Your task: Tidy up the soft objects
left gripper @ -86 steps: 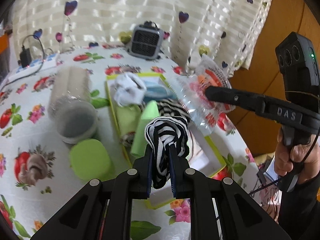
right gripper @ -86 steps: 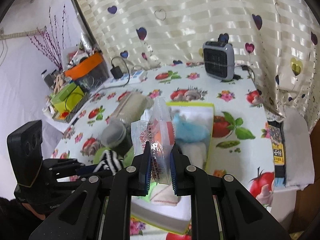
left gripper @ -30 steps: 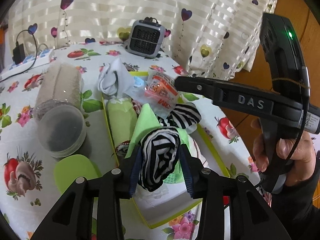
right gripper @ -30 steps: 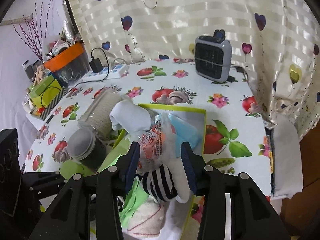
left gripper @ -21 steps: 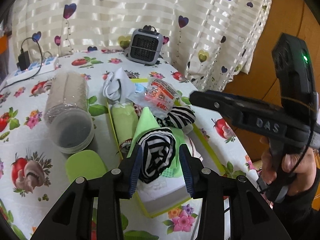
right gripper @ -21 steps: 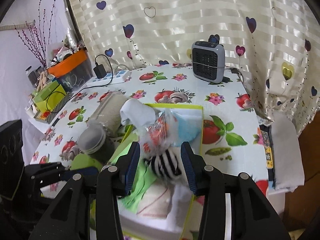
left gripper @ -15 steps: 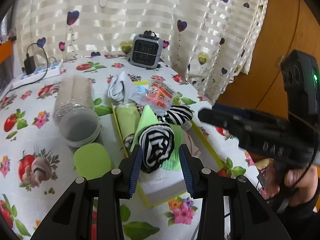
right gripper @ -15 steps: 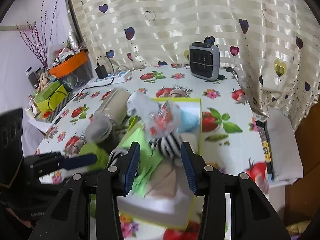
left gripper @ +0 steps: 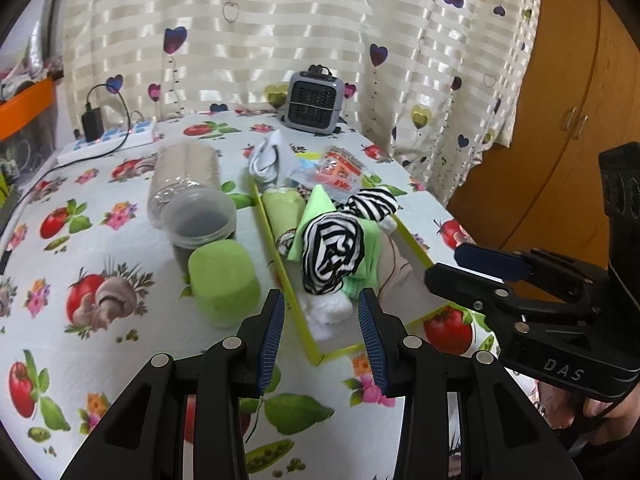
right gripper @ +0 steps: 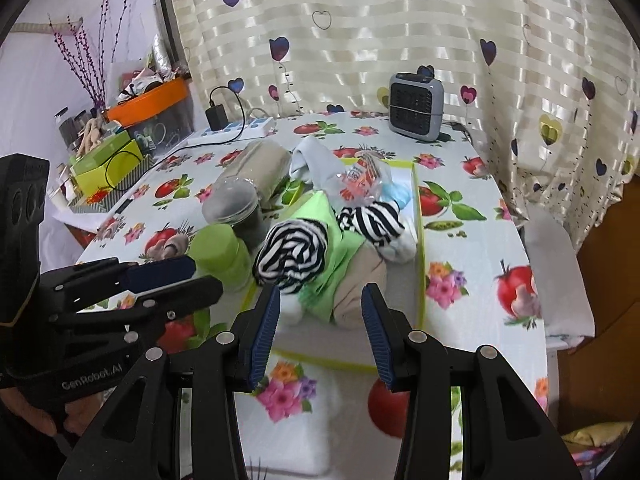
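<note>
A yellow-green tray on the table holds a heap of soft things. A rolled black-and-white striped sock lies at the near end on green cloth. A second striped sock, a clear orange-printed packet and a white sock lie farther back. My left gripper is open and empty, just short of the tray. My right gripper is open and empty at the tray's near edge.
A clear jar lies on its side left of the tray, with its green lid beside it. A grey heater stands at the back by the curtain. A power strip lies back left. A wooden cabinet stands right.
Both grippers opened, letting go of the striped sock and the packet into the tray. Both have since drawn back from the tray, empty.
</note>
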A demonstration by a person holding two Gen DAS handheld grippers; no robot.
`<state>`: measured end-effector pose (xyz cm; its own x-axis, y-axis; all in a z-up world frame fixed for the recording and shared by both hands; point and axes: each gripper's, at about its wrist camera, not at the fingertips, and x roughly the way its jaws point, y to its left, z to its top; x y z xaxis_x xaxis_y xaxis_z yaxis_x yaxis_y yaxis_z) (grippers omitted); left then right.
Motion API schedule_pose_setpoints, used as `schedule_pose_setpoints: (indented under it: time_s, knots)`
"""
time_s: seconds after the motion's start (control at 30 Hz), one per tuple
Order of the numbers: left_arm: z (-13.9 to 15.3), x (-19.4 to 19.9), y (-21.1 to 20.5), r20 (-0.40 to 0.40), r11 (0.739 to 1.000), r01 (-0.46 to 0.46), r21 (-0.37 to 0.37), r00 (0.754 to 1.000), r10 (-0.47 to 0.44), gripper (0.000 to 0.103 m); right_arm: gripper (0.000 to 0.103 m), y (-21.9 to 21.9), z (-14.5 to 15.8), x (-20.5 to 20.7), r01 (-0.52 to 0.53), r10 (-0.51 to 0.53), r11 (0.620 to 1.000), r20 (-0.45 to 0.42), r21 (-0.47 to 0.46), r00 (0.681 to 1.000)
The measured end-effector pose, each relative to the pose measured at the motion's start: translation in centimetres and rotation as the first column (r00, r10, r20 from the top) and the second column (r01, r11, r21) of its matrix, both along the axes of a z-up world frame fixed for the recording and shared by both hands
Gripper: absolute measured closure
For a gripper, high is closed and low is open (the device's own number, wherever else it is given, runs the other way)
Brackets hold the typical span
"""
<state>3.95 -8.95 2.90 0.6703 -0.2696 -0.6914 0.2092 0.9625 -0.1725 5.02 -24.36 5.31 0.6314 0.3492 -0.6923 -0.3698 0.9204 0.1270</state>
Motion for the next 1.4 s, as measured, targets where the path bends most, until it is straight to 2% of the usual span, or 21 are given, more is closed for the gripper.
schedule_pose_setpoints:
  time_s: [0.3, 0.73, 1.07, 1.4]
  knots:
    - [0.2, -1.6, 0.7, 0.004, 1.0, -0.004, -0.002, 1.0, 0.004, 0.066, 0.059, 0.8, -0.1, -2.7, 0.015, -0.015, 1.0, -0.013, -0.028, 1.0]
    - [0.7, -3.0, 1.2, 0.014, 1.0, -0.015, 0.014, 1.0, 0.015, 0.066, 0.059, 2.4, 0.5, -5.8, -0.02, 0.019, 0.997, -0.013, -0.073, 1.0]
    - [-0.9, -1.5, 1.2, -0.043, 0.999, -0.02, 0.024, 0.999, 0.021, 0.066, 0.059, 2.2, -1.3, -4.1, -0.003, -0.001, 0.998, -0.067, -0.059, 0.998]
    - [-1.3, -0.7, 1.0, -0.036, 0.998, -0.027, 0.057, 0.999, 0.029, 0.066, 0.059, 2.0, -2.1, -3.0, 0.007, -0.012, 0.998, -0.084, -0.059, 0.996]
